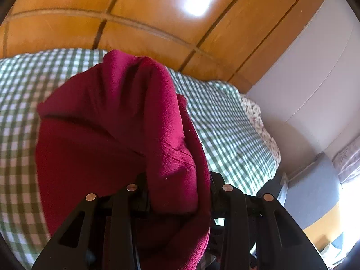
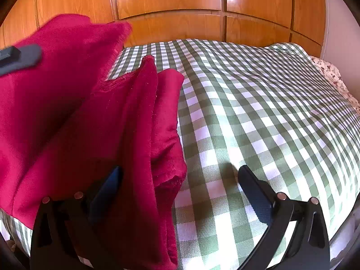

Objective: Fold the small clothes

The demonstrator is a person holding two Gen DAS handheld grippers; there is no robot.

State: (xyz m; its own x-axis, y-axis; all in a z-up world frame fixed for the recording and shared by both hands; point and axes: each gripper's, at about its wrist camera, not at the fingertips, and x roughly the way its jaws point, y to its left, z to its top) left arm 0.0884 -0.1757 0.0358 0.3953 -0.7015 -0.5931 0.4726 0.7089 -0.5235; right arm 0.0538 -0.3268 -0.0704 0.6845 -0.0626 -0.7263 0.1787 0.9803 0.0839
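Observation:
A dark red garment (image 1: 117, 123) hangs bunched over my left gripper (image 1: 177, 193), whose fingers are closed on its fabric and hold it above the bed. In the right wrist view the same red garment (image 2: 94, 121) lies in folds at the left, part lifted and part resting on the checked cover. My right gripper (image 2: 180, 180) is open, its left finger (image 2: 108, 186) against the red folds, its right finger (image 2: 254, 189) over bare cover. A grey piece of the left gripper (image 2: 20, 56) shows at the far left.
A green and white checked cover (image 2: 258, 117) spreads over the bed. A wooden panelled wardrobe (image 2: 171, 2) stands behind it. A floral sheet edge (image 2: 330, 74) shows at the right. A white wall (image 1: 315, 67) and a grey object (image 1: 315, 186) are at the right.

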